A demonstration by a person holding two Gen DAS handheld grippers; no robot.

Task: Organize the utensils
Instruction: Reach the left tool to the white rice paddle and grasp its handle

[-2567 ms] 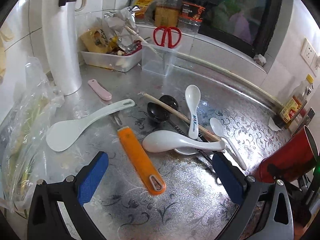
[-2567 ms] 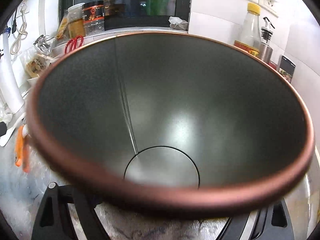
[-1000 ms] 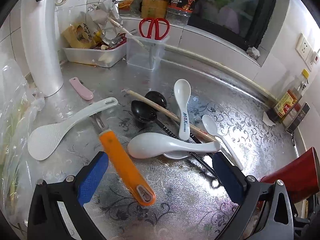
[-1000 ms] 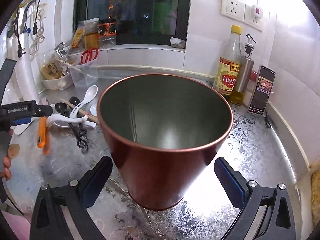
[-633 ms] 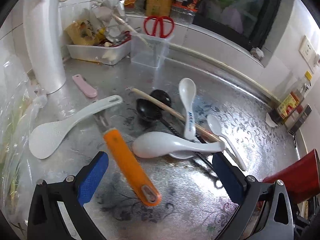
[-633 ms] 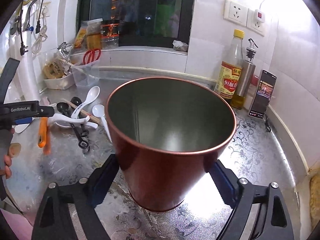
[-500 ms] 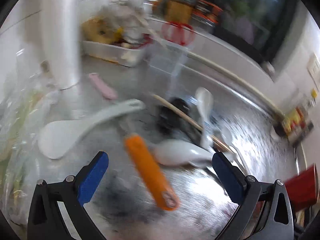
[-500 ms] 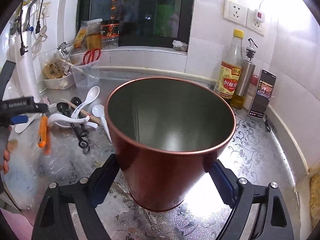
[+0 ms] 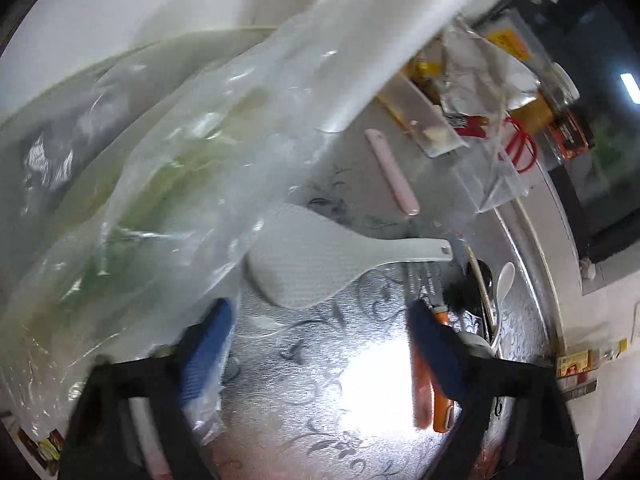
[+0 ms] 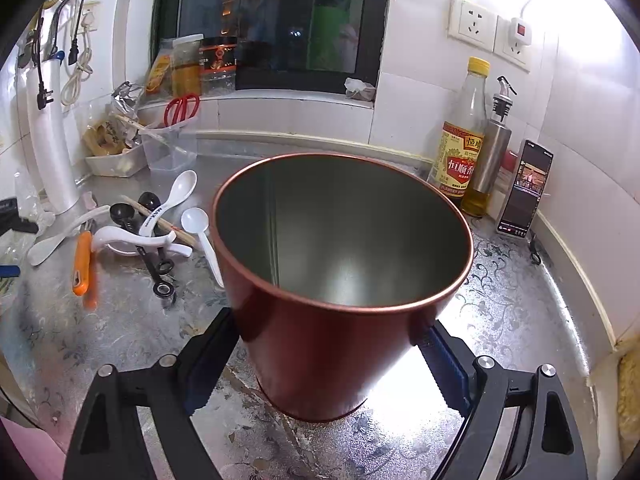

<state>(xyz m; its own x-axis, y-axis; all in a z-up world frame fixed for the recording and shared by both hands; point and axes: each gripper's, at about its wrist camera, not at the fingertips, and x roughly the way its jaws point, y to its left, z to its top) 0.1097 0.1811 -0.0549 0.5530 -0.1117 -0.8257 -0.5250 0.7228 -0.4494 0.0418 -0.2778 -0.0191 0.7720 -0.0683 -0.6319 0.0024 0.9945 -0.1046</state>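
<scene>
In the left wrist view, a white rice paddle [image 9: 320, 264] lies flat on the patterned steel counter [image 9: 340, 400], just ahead of my left gripper [image 9: 320, 344]. Its jaws are closing with only bare counter between the blue pads [image 9: 208, 344]. An orange-handled peeler [image 9: 440, 400] lies behind the right finger. In the right wrist view, my right gripper [image 10: 328, 360] is shut on a red metal cup [image 10: 340, 352] standing upright and empty. To its left lie white spoons [image 10: 168, 200], black measuring spoons [image 10: 156, 256], a chopstick [image 10: 160, 220], the peeler [image 10: 82, 260] and the paddle [image 10: 60, 236].
A clear plastic bag [image 9: 140, 180] crowds the left finger. A pink handle [image 9: 394, 172] and a clear container with red scissors [image 10: 182, 106] sit behind the utensils. A vinegar bottle [image 10: 460, 152], an oil dispenser [image 10: 492, 148] and a phone [image 10: 524, 188] stand by the right wall.
My left gripper has swung left and rolled, from over the spoon pile to the rice paddle by the bag, and its jaws have narrowed. My right gripper has shut on the red cup.
</scene>
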